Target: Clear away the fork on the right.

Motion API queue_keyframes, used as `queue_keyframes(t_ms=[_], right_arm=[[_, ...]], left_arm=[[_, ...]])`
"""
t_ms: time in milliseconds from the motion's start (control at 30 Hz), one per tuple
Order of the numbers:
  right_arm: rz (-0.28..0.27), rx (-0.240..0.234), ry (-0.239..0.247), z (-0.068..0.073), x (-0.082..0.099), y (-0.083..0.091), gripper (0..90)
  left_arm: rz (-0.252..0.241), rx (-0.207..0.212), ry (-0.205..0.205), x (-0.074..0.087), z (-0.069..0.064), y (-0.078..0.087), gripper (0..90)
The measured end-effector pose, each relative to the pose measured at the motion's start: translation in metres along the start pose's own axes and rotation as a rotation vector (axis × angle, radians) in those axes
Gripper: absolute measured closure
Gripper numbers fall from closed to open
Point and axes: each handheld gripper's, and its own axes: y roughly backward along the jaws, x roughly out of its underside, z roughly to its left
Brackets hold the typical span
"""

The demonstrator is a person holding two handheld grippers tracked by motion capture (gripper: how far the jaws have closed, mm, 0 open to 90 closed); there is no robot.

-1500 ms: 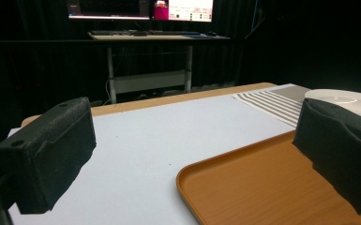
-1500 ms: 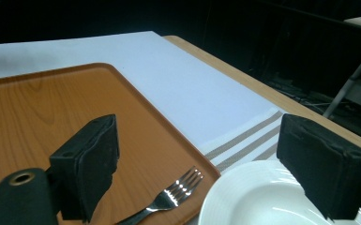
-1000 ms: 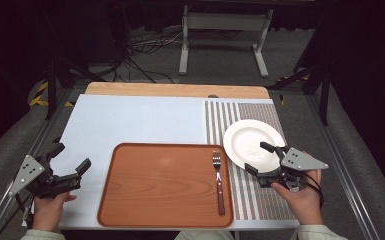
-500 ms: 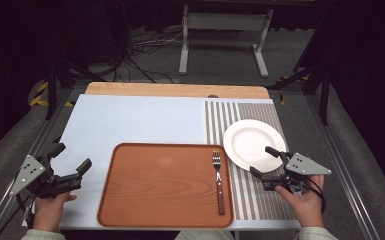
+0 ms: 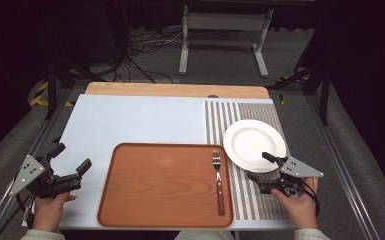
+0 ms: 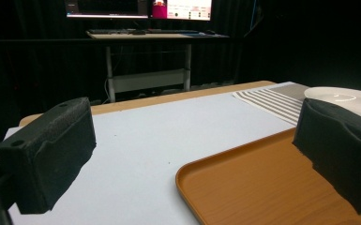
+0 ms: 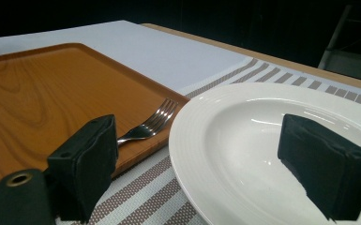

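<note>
A white plate [image 5: 254,144] rests on the striped mat [image 5: 240,200] at the right. My right gripper [image 5: 258,166] hovers low at the plate's near rim, open. One of its jaws hangs over the plate [image 7: 244,140] and the other stands outside the rim above the mat, so the rim lies between them untouched. A metal fork [image 5: 218,180] lies along the right side of the brown wooden tray [image 5: 160,185], and its tines [image 7: 161,115] point away from me. My left gripper [image 5: 71,157] is open and holds nothing, just left of the tray [image 6: 262,187].
The pale blue tabletop [image 5: 130,120] stretches behind the tray to a wooden strip [image 5: 175,90] at the far edge. Beyond the table are a metal stand [image 5: 220,30] and cables on the floor. Metal rails run along both sides of the table.
My right gripper has sunk lower and drifted slightly toward me at the plate's near rim, jaws still open. The left gripper, the tray, the fork and the plate have not moved.
</note>
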Motion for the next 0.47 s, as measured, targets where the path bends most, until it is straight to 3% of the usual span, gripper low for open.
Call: queue_keyframes(t_ms=[467], right_arm=[[-0.034, -0.001, -0.030, -0.0017, -0.0003, 0.0008, 13.8]], left_arm=[[0.001, 0.001, 0.001, 0.0001, -0.0001, -0.0001, 0.3]])
